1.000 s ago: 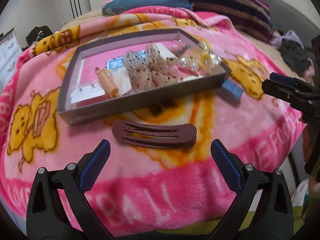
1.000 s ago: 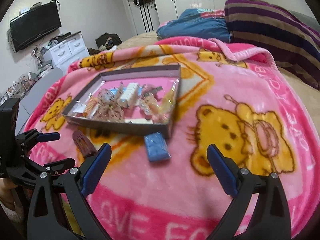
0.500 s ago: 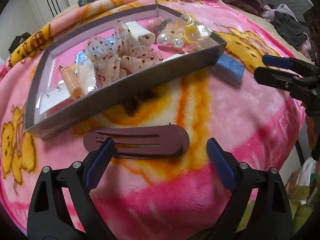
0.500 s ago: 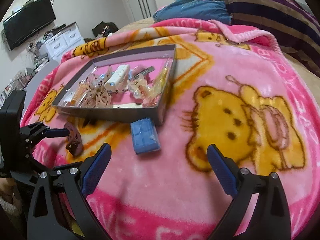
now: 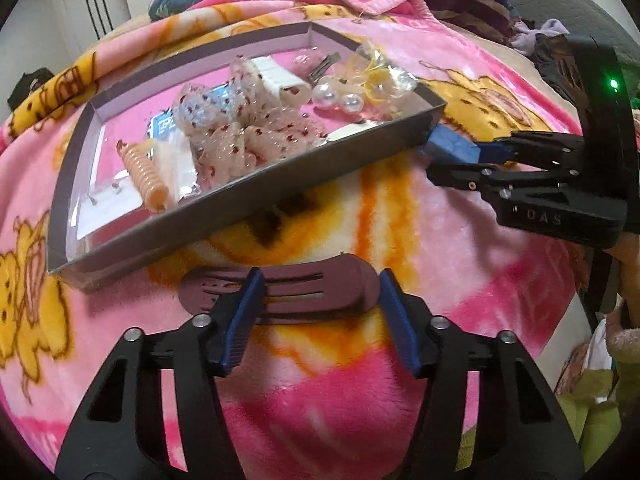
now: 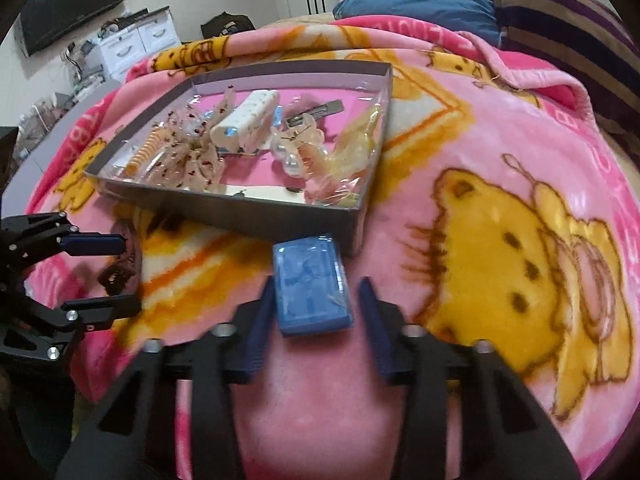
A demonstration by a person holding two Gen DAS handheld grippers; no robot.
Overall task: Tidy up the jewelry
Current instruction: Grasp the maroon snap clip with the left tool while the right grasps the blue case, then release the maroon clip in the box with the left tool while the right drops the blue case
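Note:
A long maroon hair clip [image 5: 340,280] lies flat on the pink blanket in front of the grey tray [image 5: 280,184]. My left gripper [image 5: 320,280] is over it with jaws closing. One finger crosses the clip's left part and the other stands at its right end, with no firm grip showing. A small blue block [image 6: 310,284] lies just before the tray's near corner [image 6: 356,216]. My right gripper [image 6: 317,286] straddles it with jaws closing, and thin gaps remain beside the pads. The tray holds several hair ties, pearls, a white clip and an orange coil.
The pink bear blanket [image 6: 500,240] covers the whole bed. A striped pillow [image 6: 560,20] and blue bedding lie at the far end. White drawers [image 6: 132,44] and a wall television stand beyond the bed on the left. The left gripper [image 6: 128,272] shows at that view's left edge.
Both grippers have come down and forward onto their objects. Their jaws have narrowed from wide open to close around the maroon clip and the blue block.

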